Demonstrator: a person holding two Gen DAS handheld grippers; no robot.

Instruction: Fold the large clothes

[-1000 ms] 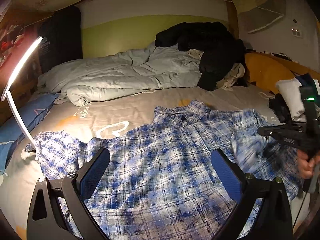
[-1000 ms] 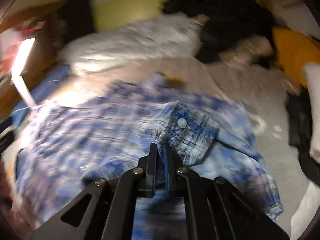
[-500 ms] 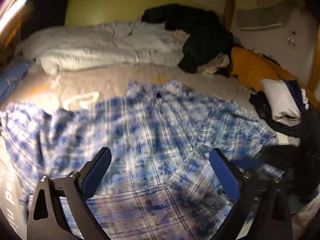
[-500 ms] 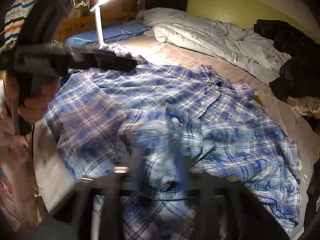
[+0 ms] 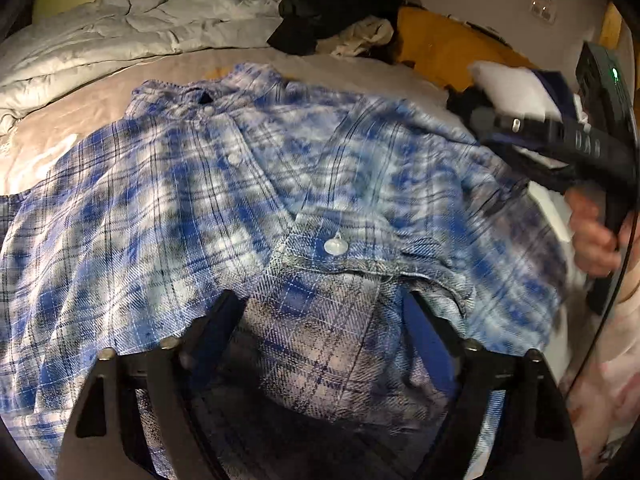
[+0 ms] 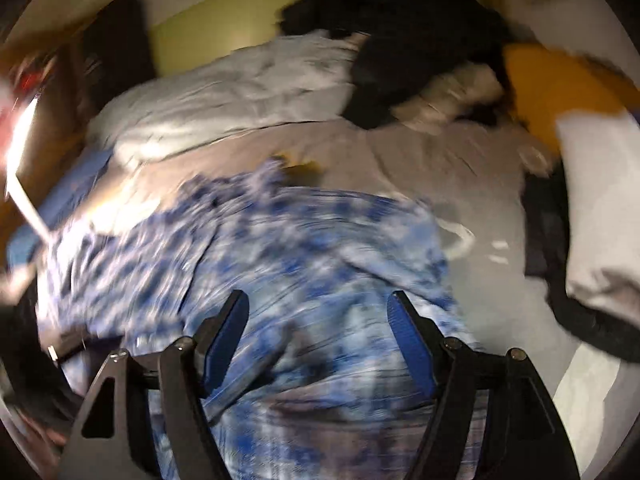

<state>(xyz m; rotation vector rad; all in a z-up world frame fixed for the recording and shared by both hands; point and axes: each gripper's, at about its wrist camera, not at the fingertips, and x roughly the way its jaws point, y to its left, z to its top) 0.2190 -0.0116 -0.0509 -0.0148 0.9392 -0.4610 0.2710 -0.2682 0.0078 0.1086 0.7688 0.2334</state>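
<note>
Left wrist view: the left gripper (image 5: 320, 316) stood with jaws apart, the buttoned cuff (image 5: 320, 276) of the blue plaid shirt (image 5: 168, 184) lying between its fingers, not pinched; the shirt lay spread on the bed (image 5: 80, 100), sleeve folded across its front, with a grey duvet (image 5: 132, 28) far left and the right gripper (image 5: 560, 144), hand-held, at the right edge. Right wrist view, blurred: the right gripper (image 6: 318, 320) hung over the shirt (image 6: 280, 248), jaws apart, gripping nothing, black clothes (image 6: 400, 48) heaped far beyond.

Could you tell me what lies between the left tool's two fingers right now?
In the left wrist view, the shirt's buttoned cuff lies between the open left tool's fingers, which are not closed on it.
</note>
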